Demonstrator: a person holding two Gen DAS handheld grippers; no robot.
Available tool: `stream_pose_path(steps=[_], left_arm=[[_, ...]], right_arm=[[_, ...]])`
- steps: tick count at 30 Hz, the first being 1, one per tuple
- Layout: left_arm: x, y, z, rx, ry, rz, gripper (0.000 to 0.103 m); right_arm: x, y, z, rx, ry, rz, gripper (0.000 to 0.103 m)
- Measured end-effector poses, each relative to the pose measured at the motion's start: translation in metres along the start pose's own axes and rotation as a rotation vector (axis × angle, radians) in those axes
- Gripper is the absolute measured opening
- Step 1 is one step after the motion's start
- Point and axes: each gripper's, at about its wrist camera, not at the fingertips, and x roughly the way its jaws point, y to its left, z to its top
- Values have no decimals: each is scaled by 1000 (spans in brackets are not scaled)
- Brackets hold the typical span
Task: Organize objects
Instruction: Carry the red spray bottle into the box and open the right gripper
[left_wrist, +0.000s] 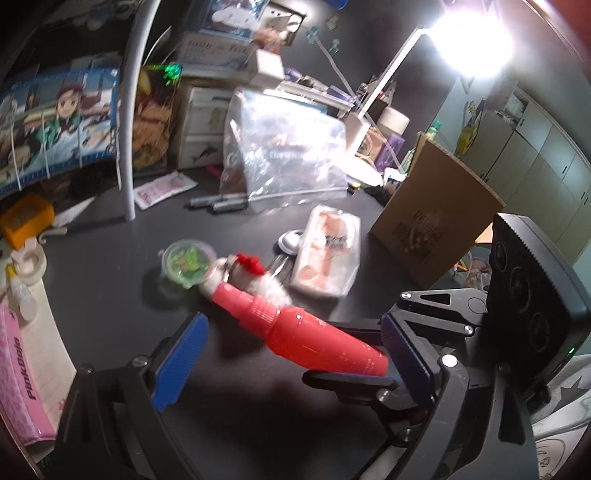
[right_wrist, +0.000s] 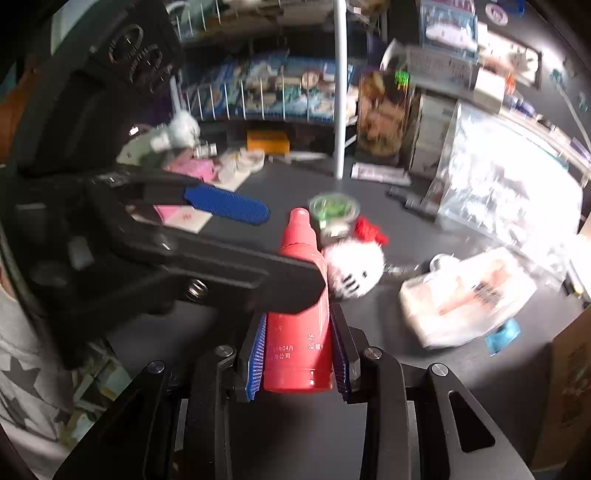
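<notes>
Right wrist view: we saw the red bottle (right_wrist: 300, 325) clamped between the two blue pads (right_wrist: 256, 354) of the right gripper (right_wrist: 300, 354). The pads pressed on the lower body of the bottle from either side, and its nozzle end pointed away from the camera, over the dark tabletop (right_wrist: 295, 424). One black finger of the left gripper (right_wrist: 258, 247) crossed in front of the bottle's shoulder; whether it touched the bottle we could not tell.

Left wrist view: we found the left gripper (left_wrist: 295, 354) with its jaws set wide apart, one blue pad (left_wrist: 181, 362) on each side of the frame. The red bottle (left_wrist: 303, 332) lay slantwise in the gap between them. Its base sat just beside the right-hand pad, and its nozzle end reached up and to the left, apart from the left-hand pad. A finger of the right gripper (left_wrist: 369, 376) showed under the base of the bottle.

Beyond the nozzle we noted a white plush toy (right_wrist: 354, 269) with a red bow and, next to it, a small clear cup (left_wrist: 188, 262) with green contents. A wrapped packet (left_wrist: 328, 254) lay to the right of these, with a cardboard box (left_wrist: 436, 221) farther right and a clear plastic bag (left_wrist: 288, 155) behind.
</notes>
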Motion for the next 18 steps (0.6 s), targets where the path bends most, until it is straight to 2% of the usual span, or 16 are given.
stream_pose_path(steps=[1, 3, 6, 12, 18], left_arm=[[-2, -3, 3, 3, -10, -8, 91], [-7, -9, 10, 2, -28, -25, 80], [-12, -21, 23, 31, -42, -13, 71], [-16, -50, 54, 78, -67, -32, 64], [-17, -93, 93, 163, -100, -46, 61]], right_arm=[[-4, 0, 2, 0, -11, 3, 27], [-15, -2, 6, 5, -32, 18, 27], [-31, -5, 15, -6, -73, 0, 27], [-68, -16, 29, -17, -156, -36, 27], [-106, -31, 37, -46, -228, -134, 27]])
